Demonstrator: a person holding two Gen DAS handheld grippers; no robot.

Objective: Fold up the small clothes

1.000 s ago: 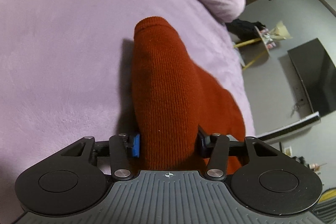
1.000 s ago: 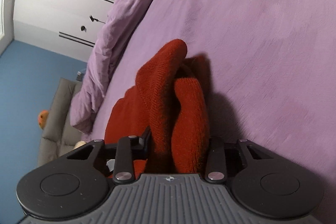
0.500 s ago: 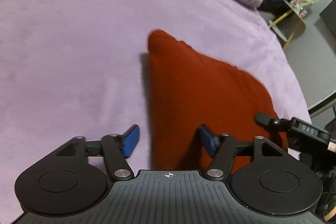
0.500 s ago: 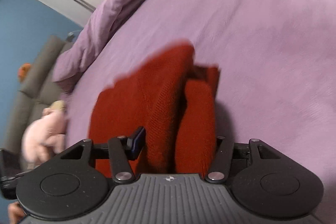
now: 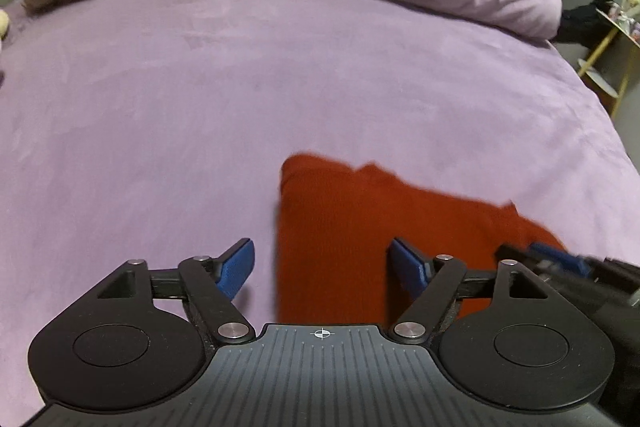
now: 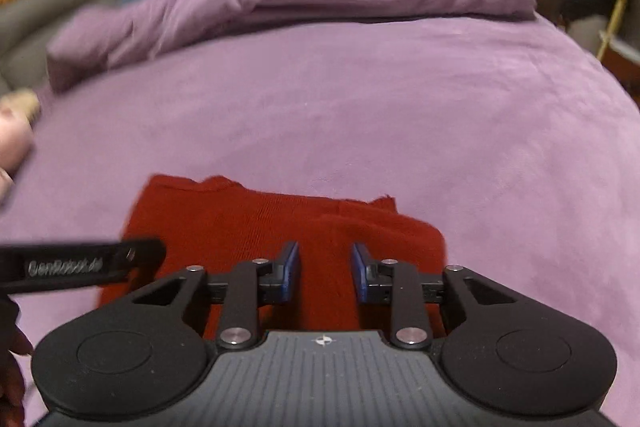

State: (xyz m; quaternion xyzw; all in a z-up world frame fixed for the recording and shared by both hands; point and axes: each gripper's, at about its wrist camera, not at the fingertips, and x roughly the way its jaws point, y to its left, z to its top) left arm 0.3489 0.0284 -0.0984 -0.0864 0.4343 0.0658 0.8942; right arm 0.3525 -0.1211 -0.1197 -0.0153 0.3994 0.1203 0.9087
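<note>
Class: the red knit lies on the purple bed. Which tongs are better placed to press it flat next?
Probably the right tongs: closing, empty, centred over the red knit. The left tongs straddle its edge.

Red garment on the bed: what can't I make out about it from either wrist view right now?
- Near edge of the red garment: left wrist view, hidden behind the left gripper body; jaws opening, nothing pinched.
- Its right corner: same view, covered by the blurred right gripper.
- Near edge again: right wrist view, behind the right gripper's closing jaws.
- Left corner: right wrist view, crossed by the left gripper's finger.
- Layer count: motion blur hides it.
</note>
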